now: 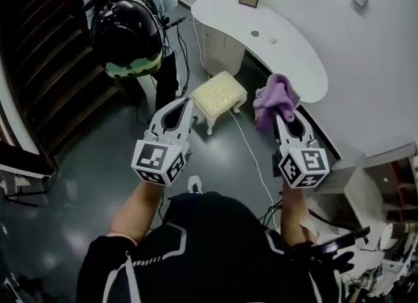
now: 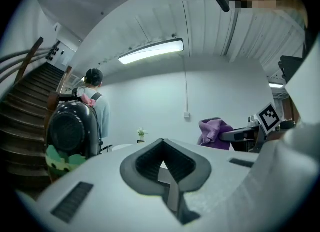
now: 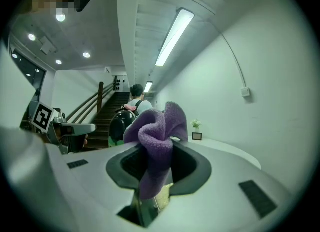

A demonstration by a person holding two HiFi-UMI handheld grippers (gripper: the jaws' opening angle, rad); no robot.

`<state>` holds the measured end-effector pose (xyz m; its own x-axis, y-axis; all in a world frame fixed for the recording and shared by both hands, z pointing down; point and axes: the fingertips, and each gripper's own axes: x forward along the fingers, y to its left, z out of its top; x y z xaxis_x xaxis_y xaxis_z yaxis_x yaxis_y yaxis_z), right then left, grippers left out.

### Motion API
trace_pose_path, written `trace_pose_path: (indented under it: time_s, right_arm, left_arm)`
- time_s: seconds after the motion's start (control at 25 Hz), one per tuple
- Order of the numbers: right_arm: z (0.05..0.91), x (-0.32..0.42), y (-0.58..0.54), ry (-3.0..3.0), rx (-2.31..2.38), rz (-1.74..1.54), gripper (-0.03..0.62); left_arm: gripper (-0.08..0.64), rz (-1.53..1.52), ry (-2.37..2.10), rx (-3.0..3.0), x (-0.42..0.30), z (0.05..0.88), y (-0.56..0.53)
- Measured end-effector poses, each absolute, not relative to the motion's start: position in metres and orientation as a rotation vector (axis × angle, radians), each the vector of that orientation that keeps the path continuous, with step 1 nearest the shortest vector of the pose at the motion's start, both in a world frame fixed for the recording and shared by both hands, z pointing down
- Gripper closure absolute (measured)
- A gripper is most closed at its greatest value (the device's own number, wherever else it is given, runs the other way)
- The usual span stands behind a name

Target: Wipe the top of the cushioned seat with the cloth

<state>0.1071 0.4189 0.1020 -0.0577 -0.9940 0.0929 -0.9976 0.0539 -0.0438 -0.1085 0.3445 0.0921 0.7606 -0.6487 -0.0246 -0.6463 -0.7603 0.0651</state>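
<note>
Grey floor (image 1: 98, 184) below us, the cushioned seat (image 1: 219, 96) stands apart ahead, our right gripper (image 1: 283, 120) clenches the bunched cloth (image 1: 275, 98), left gripper (image 1: 184, 104) closed on nothing, and we risk that loose bunch snagging and pulling free mid-wipe.

Strip light (image 3: 174, 36) glares overhead; fisheye edges seem soft.

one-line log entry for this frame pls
phase: pre-wipe | right tool: shut on purple cloth, held up | left tool: shut, empty | cushioned seat: on floor ahead, no tool contact
</note>
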Motion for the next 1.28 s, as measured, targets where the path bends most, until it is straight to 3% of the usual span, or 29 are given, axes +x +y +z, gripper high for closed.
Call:
trace_pose_path:
  time_s: [0.56, 1.28]
  right_arm:
    - [0.114, 0.103, 0.3, -2.154, 2.159, 0.19, 0.489]
    - [0.164, 0.235, 0.113, -2.294, 1.918, 0.27, 0.489]
  left_arm:
    - [0.557, -0.09, -0.99, 2.87, -0.122, 0.111, 0.218]
    - [0.557, 0.037, -1.247, 2.714, -0.011, 0.161, 0.08]
